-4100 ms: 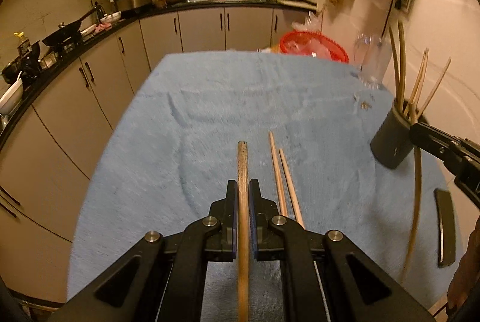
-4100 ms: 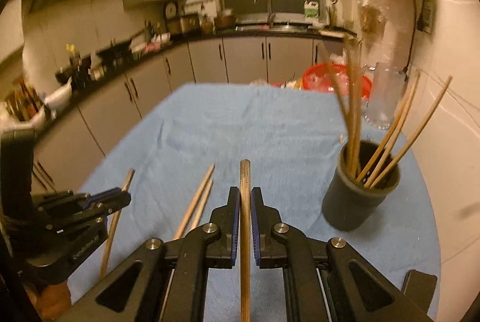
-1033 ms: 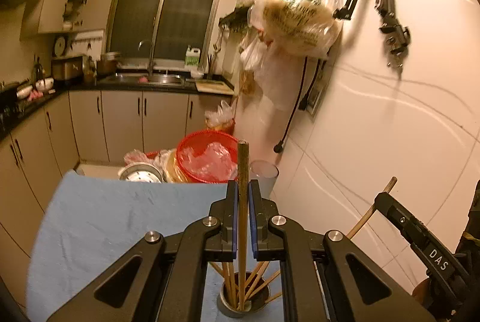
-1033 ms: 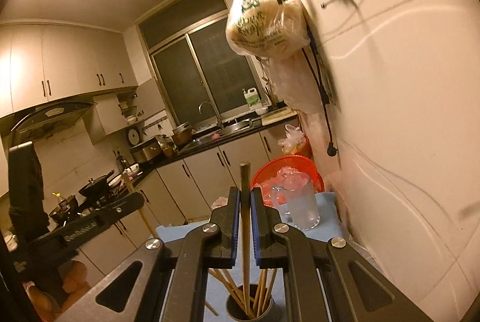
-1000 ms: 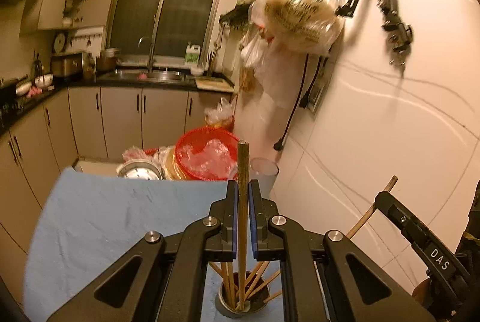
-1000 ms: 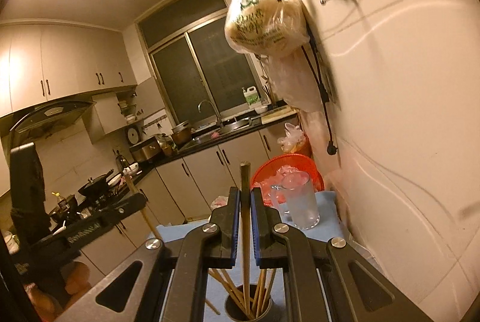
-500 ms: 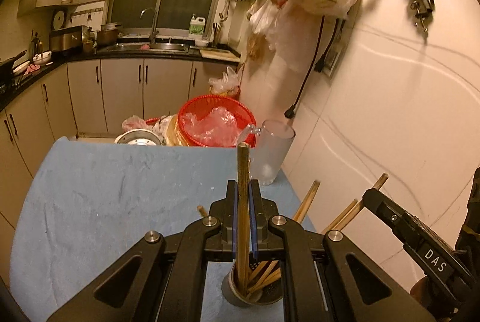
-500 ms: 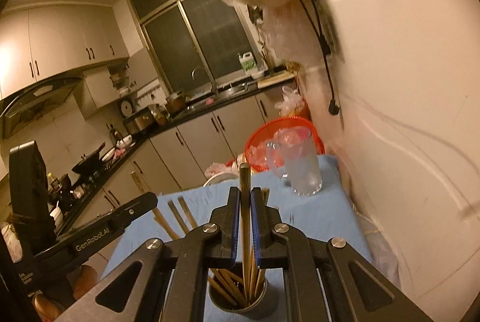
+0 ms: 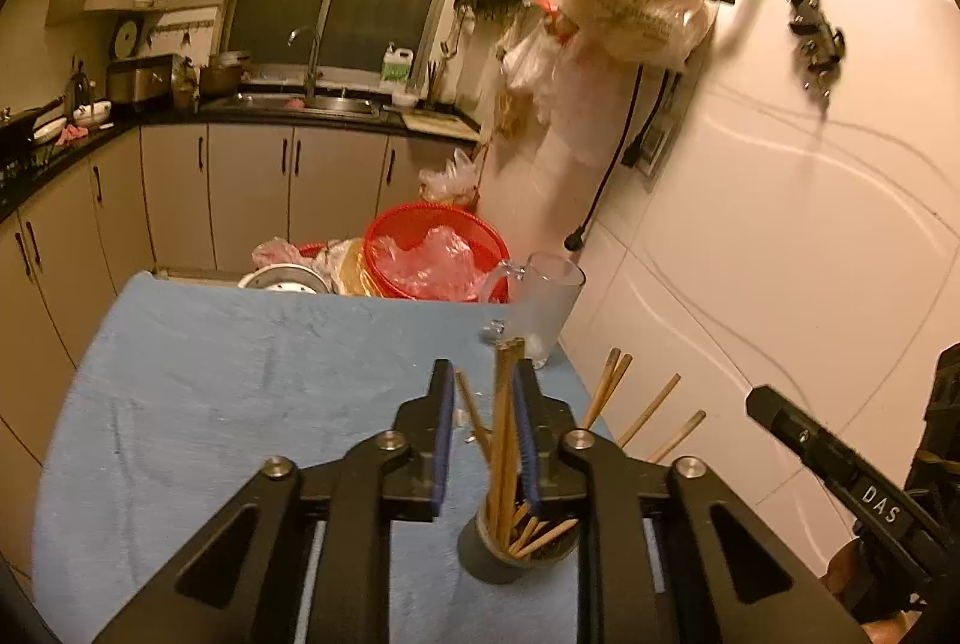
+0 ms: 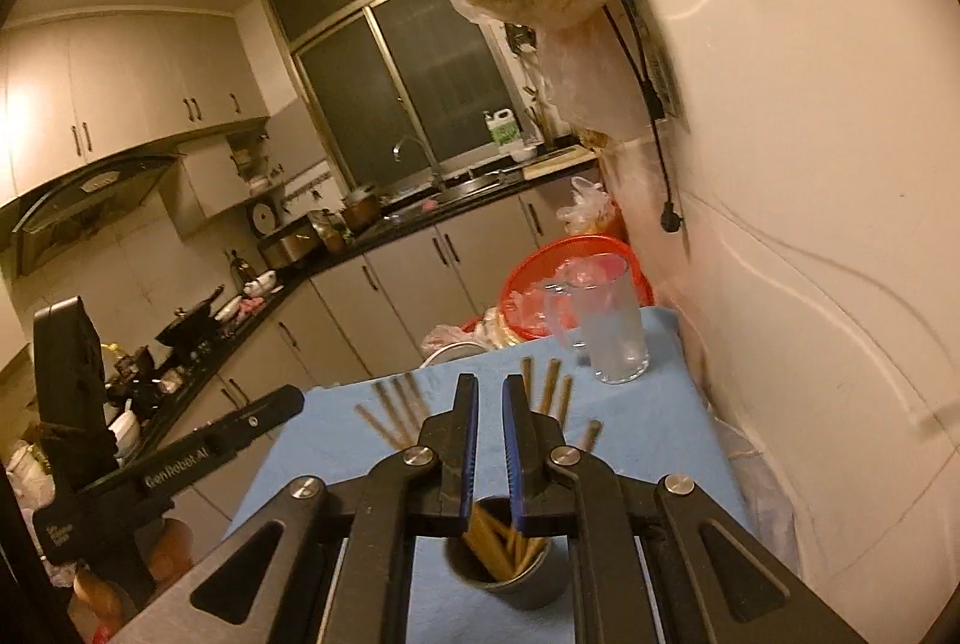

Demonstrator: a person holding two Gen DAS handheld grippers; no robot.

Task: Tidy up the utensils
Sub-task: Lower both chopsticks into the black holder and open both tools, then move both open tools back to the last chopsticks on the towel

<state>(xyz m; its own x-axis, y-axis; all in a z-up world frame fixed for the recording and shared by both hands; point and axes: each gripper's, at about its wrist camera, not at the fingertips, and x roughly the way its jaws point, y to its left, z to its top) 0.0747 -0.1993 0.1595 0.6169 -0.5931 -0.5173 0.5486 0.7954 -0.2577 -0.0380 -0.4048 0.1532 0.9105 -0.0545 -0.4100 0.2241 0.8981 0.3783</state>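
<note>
Wooden chopsticks (image 9: 503,440) stand bundled upright in a dark cylindrical holder (image 9: 492,560) on the blue cloth (image 9: 228,380), leaning outward against its rim so their tips fan apart. Left gripper (image 9: 483,404): jaws opening above the holder, a chopstick loose between them and resting on the right-hand pad, apparently being let drop in among the rest. Right gripper (image 10: 483,404): jaws slightly parted with nothing between them, poised just over the same holder (image 10: 510,578), its stick likely already delivered; glass mug (image 10: 606,326) stands beyond.
</note>
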